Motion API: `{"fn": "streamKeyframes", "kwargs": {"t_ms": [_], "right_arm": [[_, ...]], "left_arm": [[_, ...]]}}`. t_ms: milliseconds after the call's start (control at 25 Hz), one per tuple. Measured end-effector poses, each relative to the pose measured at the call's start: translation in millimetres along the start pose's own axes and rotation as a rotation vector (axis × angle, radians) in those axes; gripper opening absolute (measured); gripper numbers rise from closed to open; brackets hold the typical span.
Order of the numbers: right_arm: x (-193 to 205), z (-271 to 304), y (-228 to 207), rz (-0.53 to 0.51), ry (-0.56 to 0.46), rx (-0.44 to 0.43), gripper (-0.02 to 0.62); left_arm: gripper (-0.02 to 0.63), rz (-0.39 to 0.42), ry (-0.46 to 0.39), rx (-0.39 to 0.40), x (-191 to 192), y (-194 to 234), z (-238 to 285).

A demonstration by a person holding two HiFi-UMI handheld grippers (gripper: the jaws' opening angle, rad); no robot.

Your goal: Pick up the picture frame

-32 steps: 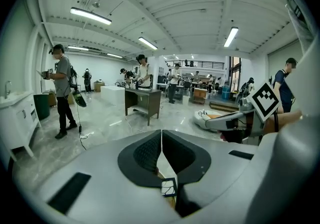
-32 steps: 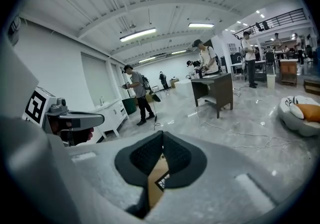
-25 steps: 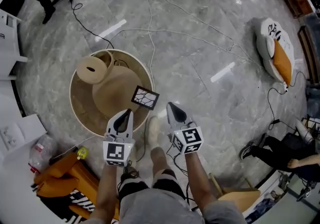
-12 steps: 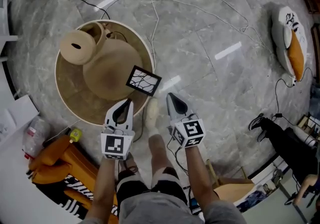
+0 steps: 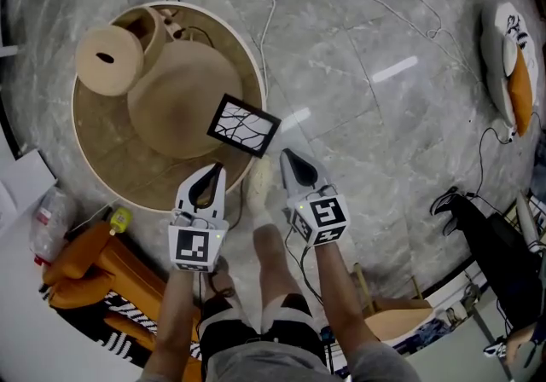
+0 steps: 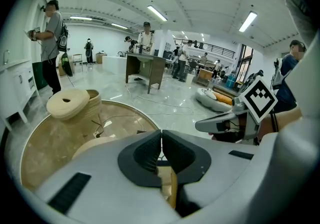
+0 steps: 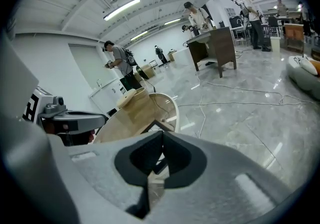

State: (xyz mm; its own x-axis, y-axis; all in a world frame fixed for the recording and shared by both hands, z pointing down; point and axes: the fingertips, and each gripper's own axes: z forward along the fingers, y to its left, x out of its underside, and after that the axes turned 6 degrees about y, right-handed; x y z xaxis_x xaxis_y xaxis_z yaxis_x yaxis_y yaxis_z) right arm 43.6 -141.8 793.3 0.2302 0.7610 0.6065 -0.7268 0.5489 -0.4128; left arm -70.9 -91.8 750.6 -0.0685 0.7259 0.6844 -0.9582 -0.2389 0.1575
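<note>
Picture frame (image 5: 244, 125) at round table (image 5: 255, 67) rim, corner overhanging floor (image 5: 375, 124) — left gripper (image 5: 216, 171), right gripper (image 5: 287, 156) fingers closed, empty.

My head camera looks steeply down from above onto the marble floor (image 5: 367, 116), taking in my left tongs (image 5: 218, 169), my right tongs (image 5: 285, 154) and the round table (image 5: 254, 73) just ahead of them. Each tongs camera rides close behind its own jaws and faces forward along them, over the table and across the hall. All three views share the table, the head and right tongs views share the picture frame (image 5: 244, 125), and each tongs view catches the other tongs at its edge.
</note>
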Motion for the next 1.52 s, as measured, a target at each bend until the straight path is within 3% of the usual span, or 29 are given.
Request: {"fn": "streamKeyframes", "kwargs": {"t_ms": [400,480,560,680,840,960,1200,1360,1520], "right_arm": [[22.9,28.6,-14.6,0.100,0.015,-0.032,0.003],[24.8,36.2,-15.0,0.134,0.023,-0.063,0.126],[26.7,44.2,-16.5,0.179,0.028,-0.088,0.161],[30.8,56.5,-19.0,0.243,0.032,-0.125,0.266],[39.2,73.0,-21.8,0.275,0.053,-0.150,0.357],[45.2,85.0,-21.9,0.293,0.065,-0.174,0.392],[52.1,103.0,-21.4,0.316,0.079,-0.210,0.423],[52.5,111.4,-22.3,0.315,0.082,-0.207,0.423],[52.9,113.3,-22.2,0.323,0.080,-0.218,0.420]], "left_arm": [[0.025,-0.013,0.020,-0.006,19.2,4.5,16.5],[0.025,-0.018,0.020,-0.007,21.2,5.3,19.4],[0.023,-0.023,0.025,-0.007,24.4,5.5,22.6],[0.025,-0.033,0.031,-0.001,30.8,4.3,27.7],[0.025,-0.067,0.047,0.001,38.2,1.4,35.0],[0.024,-0.040,0.051,0.001,45.9,5.5,39.5],[0.023,-0.142,0.082,-0.027,49.5,9.7,43.1],[0.025,-0.082,0.069,-0.014,57.0,13.0,48.0],[0.025,-0.128,0.080,-0.023,56.3,13.0,49.3]]}}
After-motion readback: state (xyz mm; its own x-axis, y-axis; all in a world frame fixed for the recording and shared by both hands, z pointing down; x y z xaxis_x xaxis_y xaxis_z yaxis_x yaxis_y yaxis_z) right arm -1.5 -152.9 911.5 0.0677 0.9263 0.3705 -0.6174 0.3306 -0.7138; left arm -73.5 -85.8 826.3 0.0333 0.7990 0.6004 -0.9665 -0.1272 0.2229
